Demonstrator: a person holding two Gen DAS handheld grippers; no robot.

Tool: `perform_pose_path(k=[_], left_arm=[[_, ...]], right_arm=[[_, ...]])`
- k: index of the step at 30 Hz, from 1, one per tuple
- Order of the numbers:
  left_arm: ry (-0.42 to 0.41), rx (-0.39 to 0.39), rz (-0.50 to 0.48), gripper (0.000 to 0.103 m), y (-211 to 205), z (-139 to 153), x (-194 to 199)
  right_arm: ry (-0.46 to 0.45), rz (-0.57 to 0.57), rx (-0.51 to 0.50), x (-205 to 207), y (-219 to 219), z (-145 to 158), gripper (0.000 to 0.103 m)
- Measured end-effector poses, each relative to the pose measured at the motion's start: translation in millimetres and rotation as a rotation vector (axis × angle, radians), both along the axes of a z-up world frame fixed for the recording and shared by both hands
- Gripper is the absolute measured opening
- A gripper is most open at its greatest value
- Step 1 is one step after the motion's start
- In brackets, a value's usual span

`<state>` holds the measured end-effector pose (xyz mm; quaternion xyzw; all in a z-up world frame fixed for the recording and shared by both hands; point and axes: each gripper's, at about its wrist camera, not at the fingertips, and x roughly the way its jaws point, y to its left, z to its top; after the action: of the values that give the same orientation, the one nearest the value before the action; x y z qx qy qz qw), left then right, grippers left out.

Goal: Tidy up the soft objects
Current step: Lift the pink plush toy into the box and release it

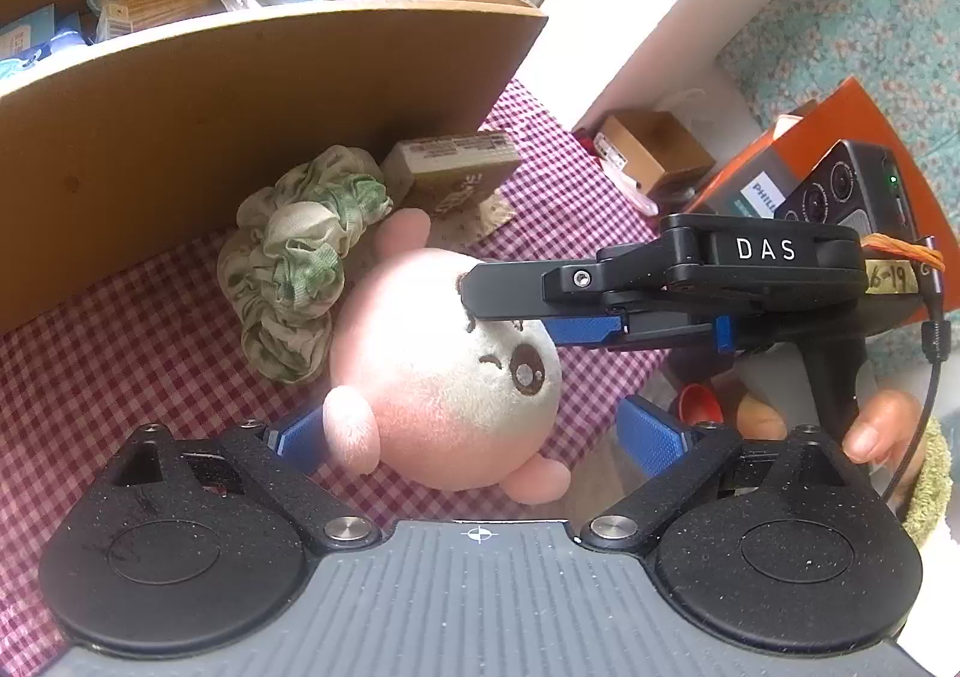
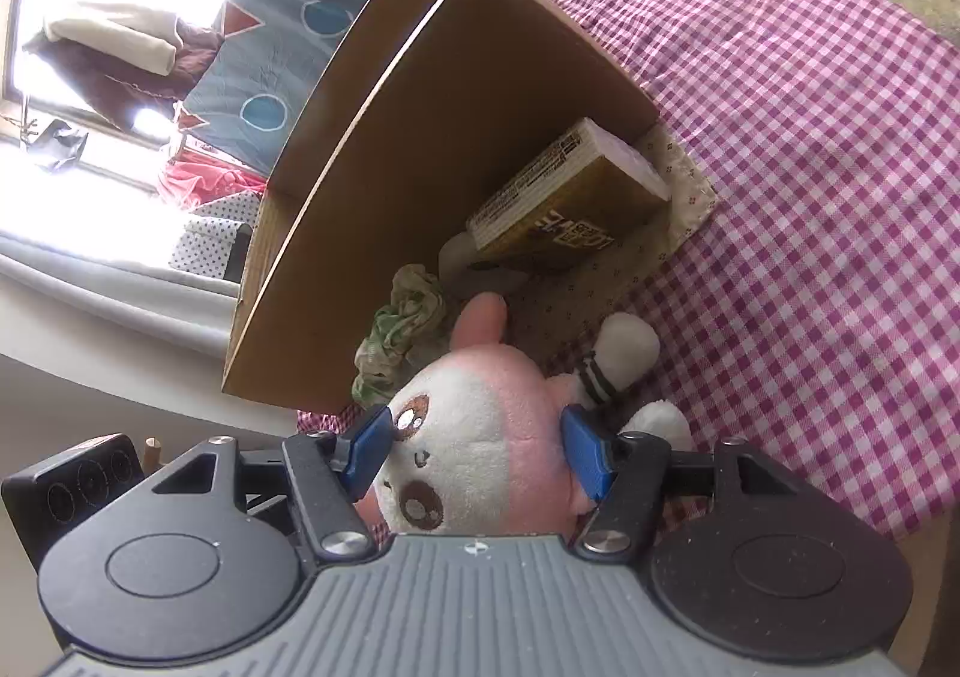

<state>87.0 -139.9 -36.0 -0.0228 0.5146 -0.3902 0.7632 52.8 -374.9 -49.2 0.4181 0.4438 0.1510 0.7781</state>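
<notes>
right fingers (image 2: pixel 585 455) closed, left gripper (image 1: pixel 474 437) wide

Pink-and-white plush toy (image 2: pixel 480 437) with brown eyes; green-and-cream scrunchie (image 1: pixel 294 257) at its 10 o'clock; magenta-and-white gingham tablecloth (image 2: pixel 810 137); plain brown cardboard box (image 1: pixel 240 107); blue claw pads (image 2: pixel 585 449).

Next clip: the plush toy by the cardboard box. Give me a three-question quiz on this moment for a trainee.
1. True or false: the right gripper has its pads on either side of the pink plush toy's head.
2. What lies between the plush toy and the cardboard box? A) a green scrunchie B) a red cup C) a spoon
3. Fill in: the table is covered with a pink and white ____ cloth.

Key: 1 true; 2 A, the green scrunchie; 3 checked.
</notes>
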Motion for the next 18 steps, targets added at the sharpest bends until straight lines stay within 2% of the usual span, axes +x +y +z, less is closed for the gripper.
perform_pose_path(k=[6,12,18], left_arm=[[-0.012,-0.016,-0.021,0.098,6.4,10.7,-20.3],[-0.086,-0.054,-0.017,0.098,22.9,39.7,-35.1],[-0.190,-0.101,0.011,0.098,37.1,74.8,-38.7]], right_arm=[[-0.021,-0.039,0.024,-20.4,5.7,14.2,0.065],[-0.107,-0.063,0.016,-33.4,12.3,47.8,0.065],[-0.213,-0.057,0.004,-20.9,23.7,89.6,0.065]])
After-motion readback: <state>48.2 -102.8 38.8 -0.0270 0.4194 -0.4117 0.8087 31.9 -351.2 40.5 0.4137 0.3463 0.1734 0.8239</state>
